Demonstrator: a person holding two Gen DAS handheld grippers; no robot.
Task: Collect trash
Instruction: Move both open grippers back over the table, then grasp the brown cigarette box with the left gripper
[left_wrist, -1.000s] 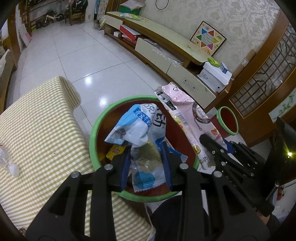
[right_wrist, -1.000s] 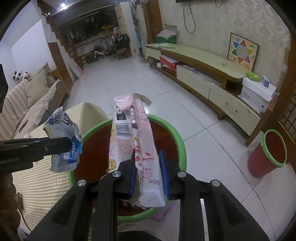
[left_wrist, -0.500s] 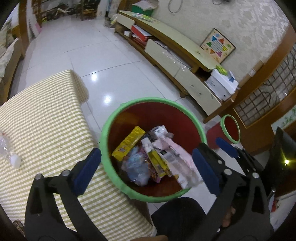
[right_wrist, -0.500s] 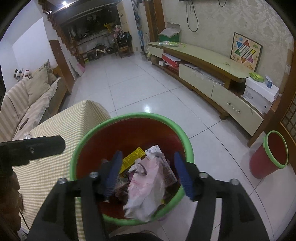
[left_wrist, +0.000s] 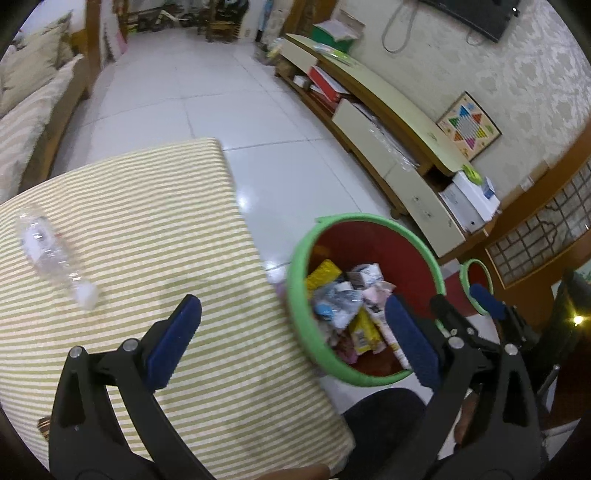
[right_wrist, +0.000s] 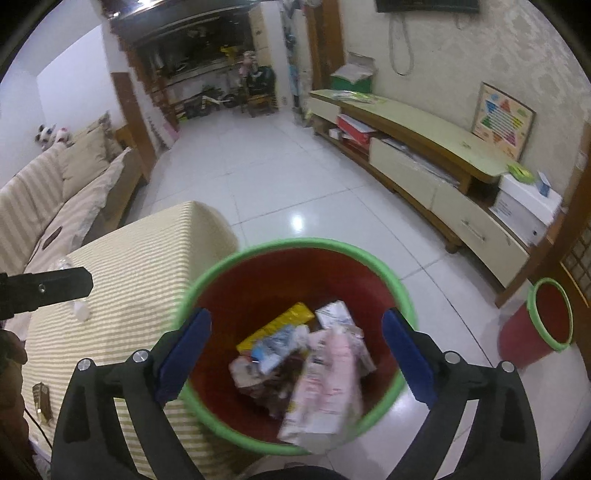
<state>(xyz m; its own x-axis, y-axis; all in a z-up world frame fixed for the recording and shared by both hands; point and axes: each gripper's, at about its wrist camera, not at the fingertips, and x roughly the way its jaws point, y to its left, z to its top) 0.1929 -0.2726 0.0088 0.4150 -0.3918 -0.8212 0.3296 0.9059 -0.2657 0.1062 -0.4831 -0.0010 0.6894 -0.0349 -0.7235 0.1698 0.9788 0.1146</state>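
A red bin with a green rim (left_wrist: 295, 295) (right_wrist: 332, 245) stands on the floor beside the table and holds several wrappers, among them a pink packet (right_wrist: 328, 384) and a blue-white wrapper (left_wrist: 334, 301). My left gripper (left_wrist: 295, 339) is open and empty over the table edge and the bin's near rim. My right gripper (right_wrist: 295, 354) is open and empty above the bin. A crushed clear plastic bottle (left_wrist: 51, 254) lies on the striped tablecloth (left_wrist: 147, 221) at the left.
A second small red bin (right_wrist: 539, 325) stands on the floor at the right. A long low TV cabinet (right_wrist: 424, 162) runs along the right wall. A sofa (right_wrist: 48, 199) is at the left. White tiled floor lies beyond the table.
Both grippers opened and dropped their wrappers into the bin. The left gripper has since swung left, over the table, bringing the bottle into view.
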